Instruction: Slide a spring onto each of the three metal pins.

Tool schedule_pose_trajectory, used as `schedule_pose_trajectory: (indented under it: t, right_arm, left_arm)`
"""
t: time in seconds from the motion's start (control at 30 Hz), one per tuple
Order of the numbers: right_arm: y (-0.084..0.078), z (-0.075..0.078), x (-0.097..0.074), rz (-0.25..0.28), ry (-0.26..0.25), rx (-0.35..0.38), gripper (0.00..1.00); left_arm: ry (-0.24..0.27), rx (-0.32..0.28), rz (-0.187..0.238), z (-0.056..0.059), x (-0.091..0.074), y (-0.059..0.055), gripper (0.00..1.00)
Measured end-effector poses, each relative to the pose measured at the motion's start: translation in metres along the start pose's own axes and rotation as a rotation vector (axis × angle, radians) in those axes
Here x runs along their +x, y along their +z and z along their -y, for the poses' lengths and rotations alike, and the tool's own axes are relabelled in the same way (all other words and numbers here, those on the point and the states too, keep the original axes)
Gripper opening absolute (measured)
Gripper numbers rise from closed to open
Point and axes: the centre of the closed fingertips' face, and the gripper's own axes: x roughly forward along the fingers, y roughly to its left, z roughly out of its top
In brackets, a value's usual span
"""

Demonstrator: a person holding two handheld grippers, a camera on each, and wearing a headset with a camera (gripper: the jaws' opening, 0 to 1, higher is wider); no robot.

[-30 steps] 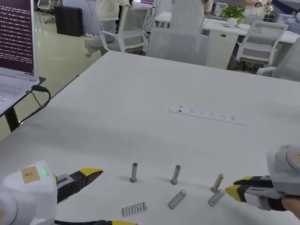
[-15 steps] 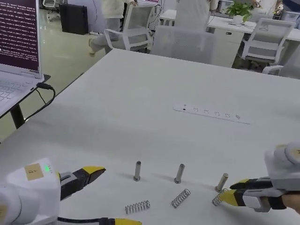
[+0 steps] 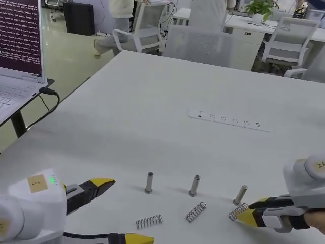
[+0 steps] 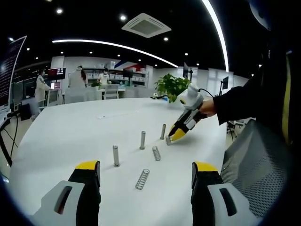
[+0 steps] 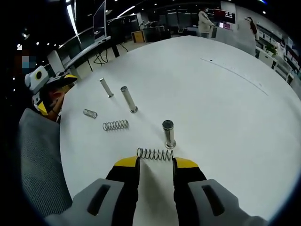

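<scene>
Head view, power strip (image 3: 227,121) beyond 3 pins (image 3: 194,185), laptop (image 3: 18,51) left

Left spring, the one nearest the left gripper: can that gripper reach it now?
Probably yes. The left gripper has its jaws open, and the spring lies on bare table straight ahead of the gap, with nothing in the way.

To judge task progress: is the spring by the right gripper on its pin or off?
Off. The spring lies flat on the table beside the upright pin.
</scene>
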Motion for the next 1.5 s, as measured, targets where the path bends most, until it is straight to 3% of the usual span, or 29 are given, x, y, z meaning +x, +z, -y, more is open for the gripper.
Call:
schedule_pose_trajectory:
  t: [0.43,0.57,0.8,0.97,1.3,1.5]
  right_arm:
    - [-0.013,-0.014,-0.009,-0.036,0.020,-0.024,0.15]
    - [-0.011,-0.004,-0.009,-0.040,-0.025,-0.083,0.18]
    - [-0.012,-0.007,0.002,-0.065,-0.003,-0.243,0.21]
    - [-0.006,-0.007,0.006,-0.043,0.015,-0.269,0.20]
    - [-0.009,-0.005,0.008,-0.070,0.019,-0.330,0.11]
    - [-0.013,-0.006,0.008,-0.078,0.019,-0.360,0.11]
  left_arm:
    - [-0.011,0.000,0.008,0.003,0.001,0.001,0.77]
    - [-0.012,0.001,0.005,0.003,0.001,0.001,0.76]
    - [-0.010,-0.004,0.002,0.002,0.001,0.001,0.76]
    - [-0.017,-0.007,-0.006,0.003,0.000,-0.001,0.76]
    - [-0.032,-0.013,-0.012,0.003,0.005,-0.004,0.75]
    - [-0.049,0.004,-0.023,0.008,0.007,-0.004,0.75]
